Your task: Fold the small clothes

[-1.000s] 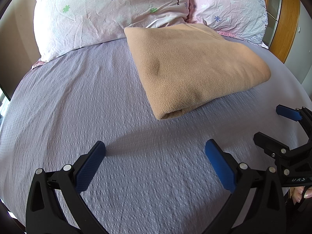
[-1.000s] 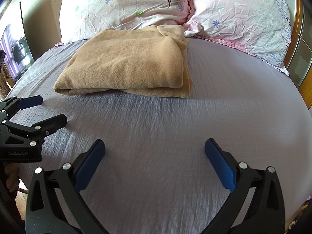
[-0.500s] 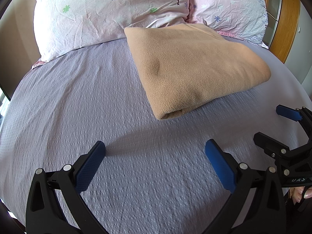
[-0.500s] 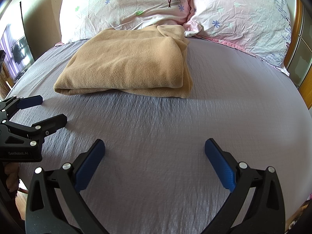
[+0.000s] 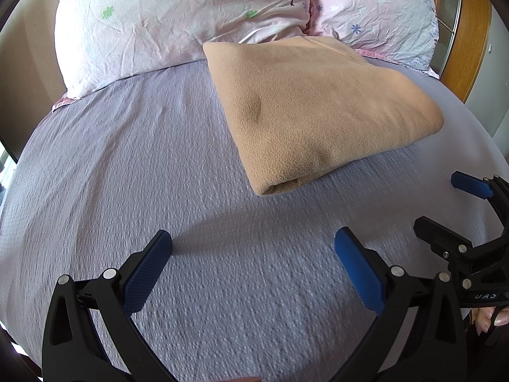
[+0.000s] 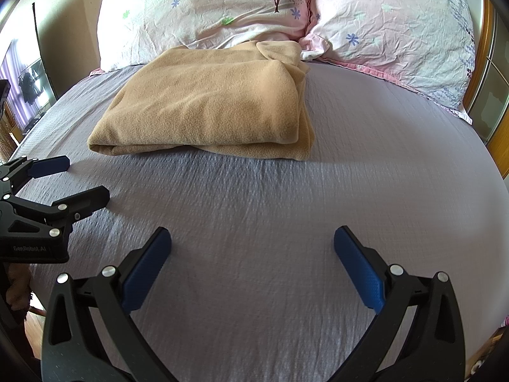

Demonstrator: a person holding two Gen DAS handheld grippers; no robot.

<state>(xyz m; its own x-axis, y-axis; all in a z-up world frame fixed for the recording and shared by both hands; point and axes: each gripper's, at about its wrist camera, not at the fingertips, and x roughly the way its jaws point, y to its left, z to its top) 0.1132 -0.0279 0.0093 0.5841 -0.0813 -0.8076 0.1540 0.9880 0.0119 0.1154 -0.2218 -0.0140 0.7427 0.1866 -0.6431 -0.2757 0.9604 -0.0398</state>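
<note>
A tan fleece cloth [image 5: 318, 108] lies folded into a thick rectangle on the grey bedspread [image 5: 127, 175], up against the pillows. It also shows in the right wrist view [image 6: 206, 108], with a loose bunched end toward the pillows. My left gripper [image 5: 253, 254] is open and empty, hovering over the bedspread short of the cloth. My right gripper [image 6: 253, 254] is open and empty, also short of the cloth. Each gripper shows at the edge of the other's view, the right one [image 5: 445, 210] and the left one [image 6: 63, 181].
Two pink floral pillows [image 6: 206, 9] [image 6: 397, 28] stand at the head of the bed. A wooden frame with glass [image 5: 467, 31] stands to the right. Bare bedspread [image 6: 381, 159] spreads to the right of the cloth.
</note>
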